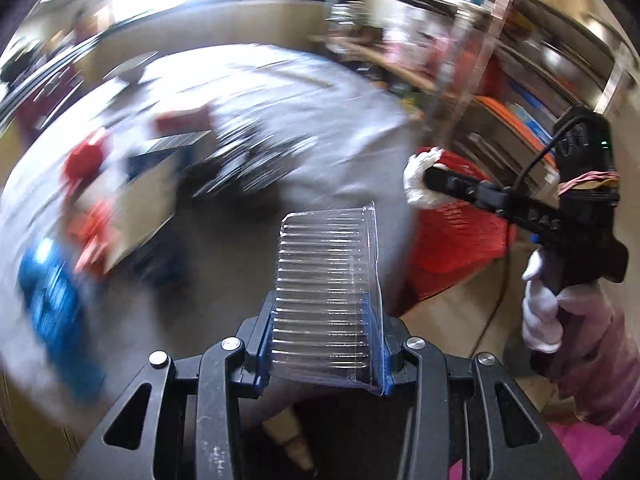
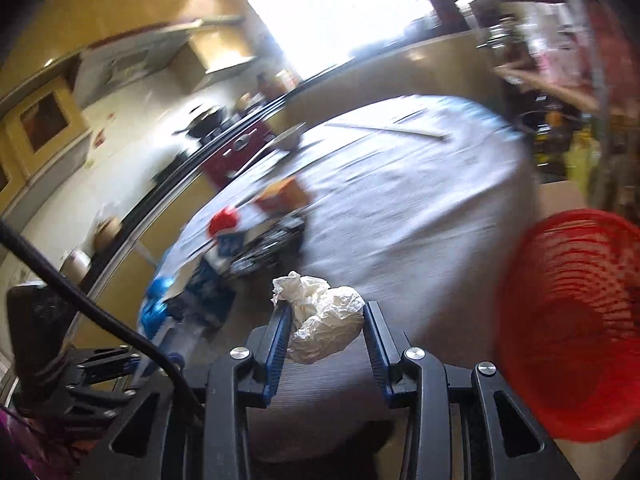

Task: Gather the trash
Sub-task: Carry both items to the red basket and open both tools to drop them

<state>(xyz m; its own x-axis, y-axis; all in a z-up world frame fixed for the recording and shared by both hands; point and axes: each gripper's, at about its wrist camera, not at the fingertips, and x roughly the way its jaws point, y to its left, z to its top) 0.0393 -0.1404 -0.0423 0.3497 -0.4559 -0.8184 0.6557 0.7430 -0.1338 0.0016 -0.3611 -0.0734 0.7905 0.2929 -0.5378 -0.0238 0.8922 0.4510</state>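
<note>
My left gripper [image 1: 326,316] is shut on a clear ribbed plastic container [image 1: 326,280], held above the table's near edge. My right gripper [image 2: 326,316] is shut on a crumpled white paper wad [image 2: 324,320]; it also shows in the left wrist view [image 1: 418,184], with the wad [image 1: 416,178] right over the red mesh basket [image 1: 456,236]. The red basket [image 2: 572,320] stands off the table's right side, low, close to the right gripper. Both views are motion-blurred.
A round table with a grey cloth [image 2: 420,208] carries blurred litter: a red item [image 2: 223,218], an orange box [image 2: 282,194], blue packaging [image 2: 158,304] and a dark object [image 2: 272,244]. Shelving [image 1: 520,92] stands at the right. A counter [image 2: 168,184] runs at the left.
</note>
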